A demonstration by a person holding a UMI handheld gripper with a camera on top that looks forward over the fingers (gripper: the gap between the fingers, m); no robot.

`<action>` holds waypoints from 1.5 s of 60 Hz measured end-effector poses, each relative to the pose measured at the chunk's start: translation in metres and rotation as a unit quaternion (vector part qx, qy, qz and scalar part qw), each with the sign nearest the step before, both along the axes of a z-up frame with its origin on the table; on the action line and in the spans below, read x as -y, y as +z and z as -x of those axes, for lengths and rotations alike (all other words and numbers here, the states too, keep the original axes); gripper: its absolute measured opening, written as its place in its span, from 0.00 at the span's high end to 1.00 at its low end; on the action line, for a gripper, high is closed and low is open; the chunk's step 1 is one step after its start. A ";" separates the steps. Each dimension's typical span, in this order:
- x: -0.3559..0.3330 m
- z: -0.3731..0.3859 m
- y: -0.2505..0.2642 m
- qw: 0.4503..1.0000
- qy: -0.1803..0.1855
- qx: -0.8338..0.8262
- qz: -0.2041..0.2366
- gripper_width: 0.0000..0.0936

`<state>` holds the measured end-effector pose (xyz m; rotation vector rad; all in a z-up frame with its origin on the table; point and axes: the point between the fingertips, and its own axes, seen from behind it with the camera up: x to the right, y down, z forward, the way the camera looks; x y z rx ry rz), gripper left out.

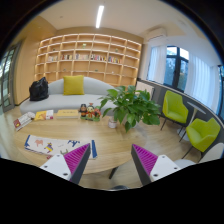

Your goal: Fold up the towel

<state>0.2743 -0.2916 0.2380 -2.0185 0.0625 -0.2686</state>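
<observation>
Risk: no towel in sight; swinging down to look for it could clip the potted plant (128, 103) or the books (45, 145) at the tabletop (115, 140) near edge. Gripper (108, 160) fingers stand wide apart, empty, raised above the tabletop, touching nothing.

The gripper (111, 153) is held with its two fingers spread apart, magenta pads (77, 158) facing each other across an open gap. Nothing lies between them; bare wooden table top (112, 140) shows through the gap and just ahead of the tips. No cloth is held. A pale, rounded white shape (213, 151) sits off to the outer side of the right finger; whether it is the towel cannot be told.
</observation>
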 end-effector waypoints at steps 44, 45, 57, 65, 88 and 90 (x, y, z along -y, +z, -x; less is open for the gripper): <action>-0.048 0.451 -0.178 0.955 0.260 -0.109 0.095 0.09; -0.054 0.458 -0.181 0.955 0.260 -0.107 0.096 0.09; -0.123 0.499 -0.235 0.961 0.224 -0.096 0.129 0.09; -0.148 0.500 -0.250 0.970 0.203 -0.069 0.117 0.21; -0.142 0.521 -0.235 0.956 0.246 -0.116 0.110 0.97; -0.138 0.529 -0.219 0.952 0.255 -0.139 0.101 0.98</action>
